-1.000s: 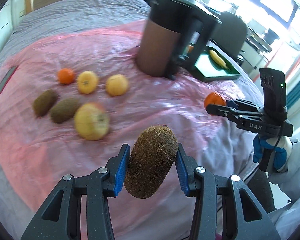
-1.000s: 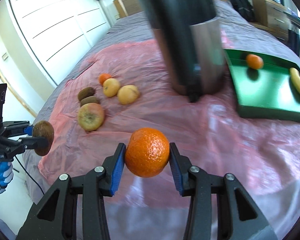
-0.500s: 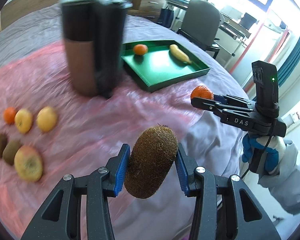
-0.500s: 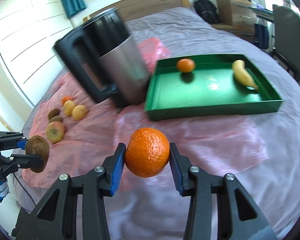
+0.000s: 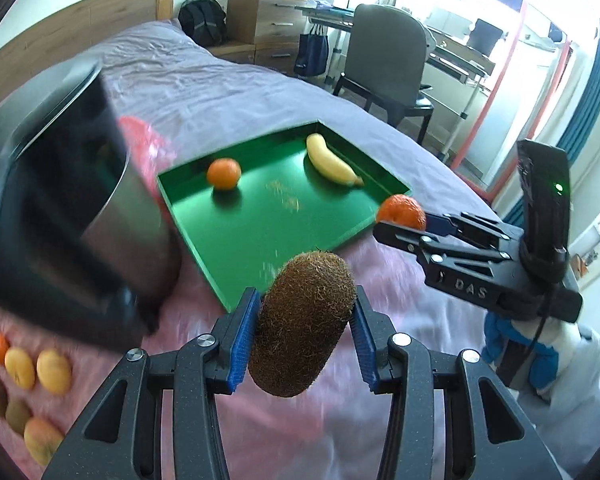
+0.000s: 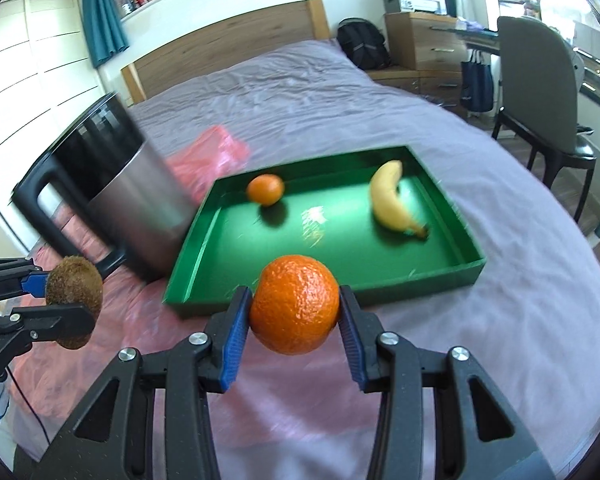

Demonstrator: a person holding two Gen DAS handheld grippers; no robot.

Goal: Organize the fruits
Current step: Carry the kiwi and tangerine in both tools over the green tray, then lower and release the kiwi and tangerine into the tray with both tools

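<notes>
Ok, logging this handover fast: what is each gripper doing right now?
Left gripper: closed on the kiwi.
Right gripper: closed on the orange.

Steel jug point(image 6: 136, 200) upright on pink sheet point(image 5: 380, 276)

Bed point(image 6: 300, 92) with wrinkly purple cover carries whole lot. Pink plastic sheet point(image 5: 100, 344) spread over near part. Green tray point(image 6: 448, 276) straight ahead of both tools – sits on bed, near-left corner over sheet. Steel jug, black handle point(image 6: 140, 200) stands on sheet, ahead-left, right next to tray. Loose fruit cluster point(image 5: 24, 388) on sheet far left of left tool – blurry, looks like small orange, yellowish ones, kiwis.
</notes>
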